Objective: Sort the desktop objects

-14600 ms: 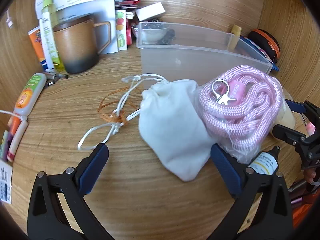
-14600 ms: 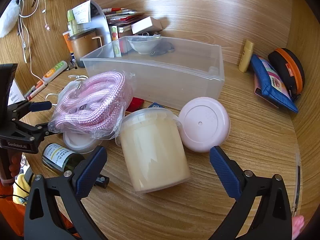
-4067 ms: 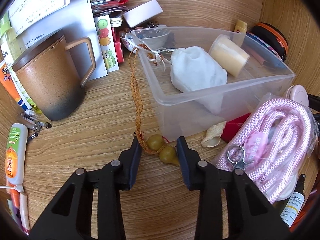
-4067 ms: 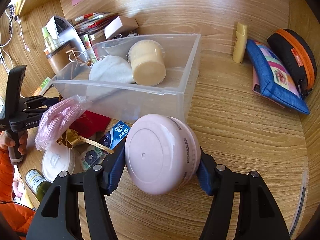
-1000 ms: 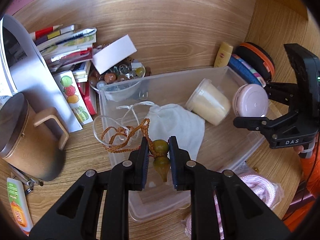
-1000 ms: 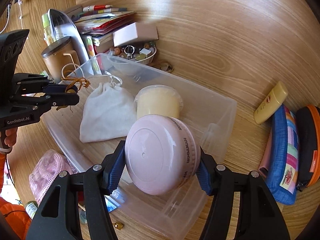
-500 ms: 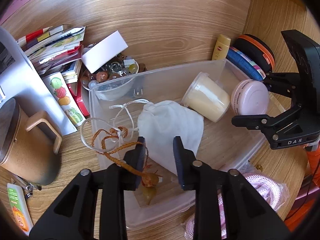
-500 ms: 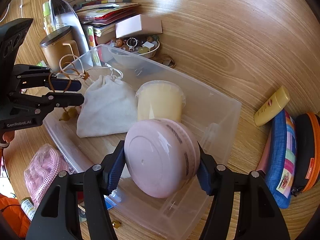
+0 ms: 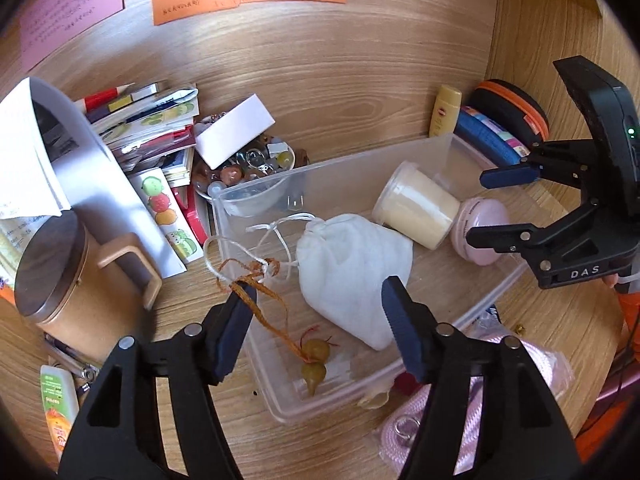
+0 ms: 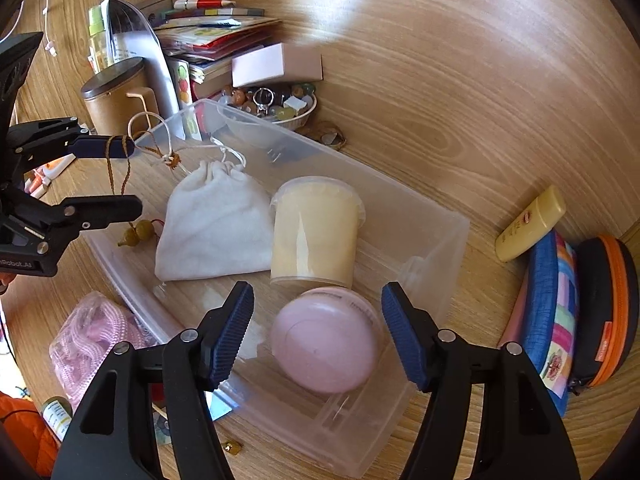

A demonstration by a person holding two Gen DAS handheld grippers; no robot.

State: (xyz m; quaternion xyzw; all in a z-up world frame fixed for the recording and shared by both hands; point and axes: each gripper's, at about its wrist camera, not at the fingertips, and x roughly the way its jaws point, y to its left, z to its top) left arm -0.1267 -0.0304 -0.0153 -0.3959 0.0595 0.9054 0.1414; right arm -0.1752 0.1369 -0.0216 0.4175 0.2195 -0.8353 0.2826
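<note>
A clear plastic bin (image 9: 360, 160) holds a white drawstring pouch (image 9: 356, 272), a cream jar (image 9: 416, 208), a pink round case (image 10: 328, 344) and a gourd charm (image 9: 314, 360). My left gripper (image 9: 318, 320) hovers over the bin's near end, its jaws opening with nothing pressed between them. The charm's orange cord (image 9: 248, 292) is draped over one finger, and the gourd sits low in the bin. My right gripper (image 10: 316, 320) is above the pink case, jaws opening. The case rests in the bin beside the jar, pads off it.
A brown lidded mug (image 9: 60, 280), stacked books (image 9: 152, 120) and a bowl of beads (image 9: 248, 160) crowd the left and back. A yellow tube (image 10: 532, 224), blue pouch (image 10: 556, 320) and orange-trimmed case (image 10: 608, 312) lie right. A bagged pink rope (image 9: 480, 420) lies in front.
The left jaws opened and the gourd dropped from between them into the bin. The right jaws let go of the pink case, which now lies in the bin.
</note>
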